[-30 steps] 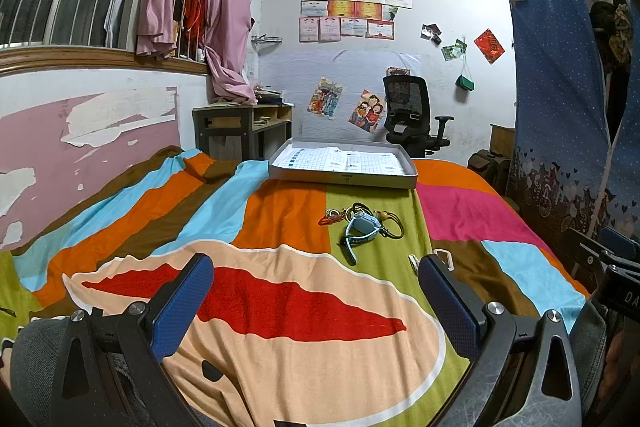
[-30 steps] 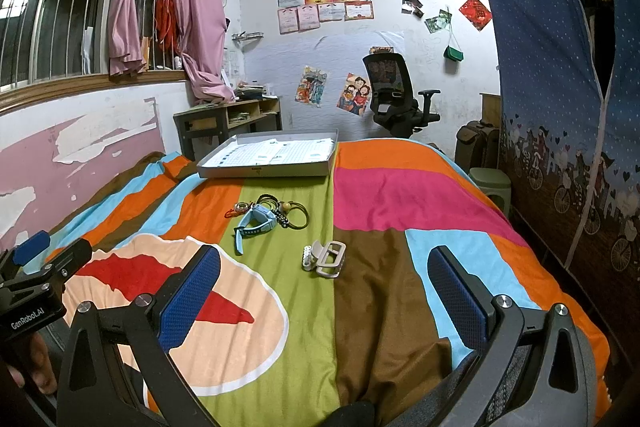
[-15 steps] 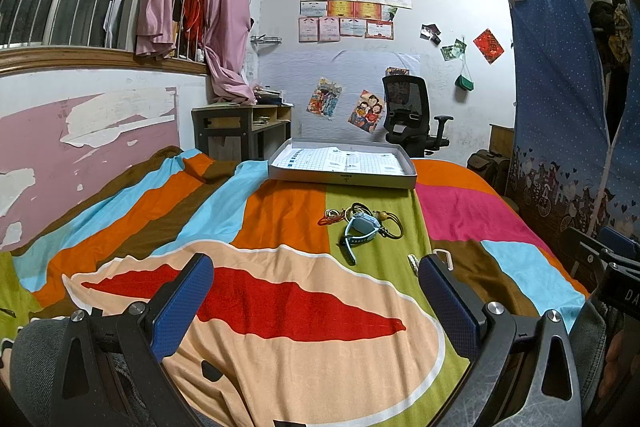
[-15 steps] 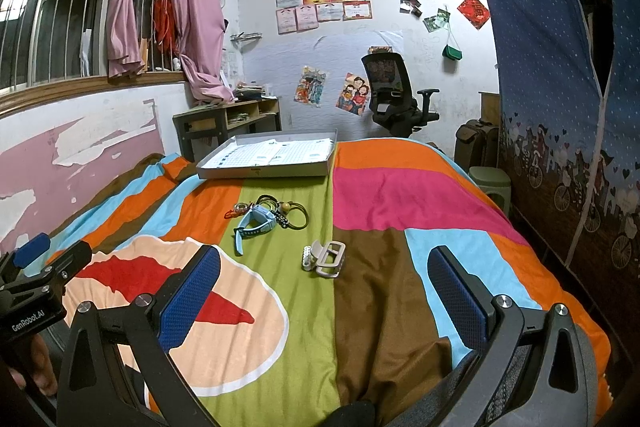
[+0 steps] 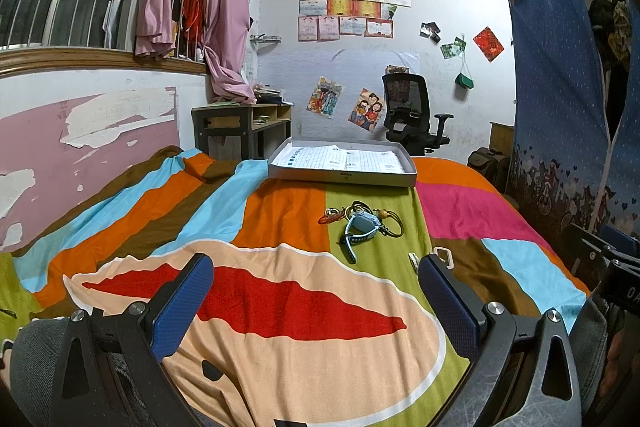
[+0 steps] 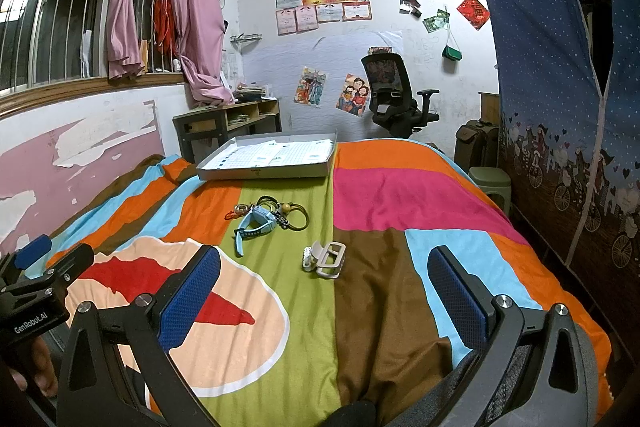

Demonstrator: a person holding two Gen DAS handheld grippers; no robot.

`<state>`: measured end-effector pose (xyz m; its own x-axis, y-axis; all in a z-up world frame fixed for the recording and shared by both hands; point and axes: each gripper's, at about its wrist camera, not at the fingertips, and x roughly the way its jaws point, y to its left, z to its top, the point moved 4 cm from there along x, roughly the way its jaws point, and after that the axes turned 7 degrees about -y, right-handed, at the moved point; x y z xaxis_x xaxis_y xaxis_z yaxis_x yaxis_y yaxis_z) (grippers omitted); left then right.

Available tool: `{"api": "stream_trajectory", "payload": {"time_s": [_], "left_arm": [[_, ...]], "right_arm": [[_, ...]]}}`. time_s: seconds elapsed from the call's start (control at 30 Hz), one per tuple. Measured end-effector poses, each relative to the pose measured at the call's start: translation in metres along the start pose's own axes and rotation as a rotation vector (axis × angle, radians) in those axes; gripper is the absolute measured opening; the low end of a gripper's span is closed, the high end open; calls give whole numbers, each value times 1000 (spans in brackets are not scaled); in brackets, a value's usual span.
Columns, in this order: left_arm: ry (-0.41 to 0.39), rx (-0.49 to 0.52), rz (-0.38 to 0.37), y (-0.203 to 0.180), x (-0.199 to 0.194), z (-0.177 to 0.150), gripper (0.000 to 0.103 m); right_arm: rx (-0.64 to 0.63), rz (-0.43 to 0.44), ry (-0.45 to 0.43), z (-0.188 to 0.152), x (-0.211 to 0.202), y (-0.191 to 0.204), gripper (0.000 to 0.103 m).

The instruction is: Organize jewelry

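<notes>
A light blue watch (image 5: 360, 227) (image 6: 256, 223) lies on the green stripe of the bedspread among several hair ties and bracelets (image 5: 386, 219) (image 6: 290, 213). A white hair clip (image 6: 326, 259) (image 5: 442, 253) rests nearer, to the right of the pile. A flat grey box (image 5: 344, 177) (image 6: 266, 173) lined with paper sits further back. My left gripper (image 5: 314, 277) hovers open over the near bedspread, holding nothing. My right gripper (image 6: 324, 277) is open too, just short of the clip; the left gripper's body (image 6: 36, 291) shows at that view's left edge.
The striped bedspread (image 5: 280, 307) covers the whole bed. A peeling pink wall (image 5: 80, 147) runs along the left. A wooden desk (image 5: 244, 127) and black office chair (image 5: 408, 115) stand beyond the bed. A blue curtain (image 6: 560, 87) and green stool (image 6: 490, 183) are on the right.
</notes>
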<state>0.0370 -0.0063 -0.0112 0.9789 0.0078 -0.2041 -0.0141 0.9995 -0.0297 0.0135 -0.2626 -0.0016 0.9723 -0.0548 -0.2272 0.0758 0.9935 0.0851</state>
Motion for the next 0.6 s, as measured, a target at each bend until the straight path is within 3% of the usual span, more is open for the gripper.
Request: {"api": "stream_trajectory", "payload": {"time_s": [0.2,0.3,0.4,0.6], "left_arm": [[7,-12,-13,1,-2,0,103],[19,-3,-31,-2,3,5,103],[36,25,-55,-4,14,13,103],[116,19,-89,3,64,35,103]], "right_arm": [[9,4,-18,5,-10,0,102],[-21,-2,-60,22,-11,3,102],[-83,10,-155,49,-13,6,102],[-94,26,-242,95,14,17,102]]}}
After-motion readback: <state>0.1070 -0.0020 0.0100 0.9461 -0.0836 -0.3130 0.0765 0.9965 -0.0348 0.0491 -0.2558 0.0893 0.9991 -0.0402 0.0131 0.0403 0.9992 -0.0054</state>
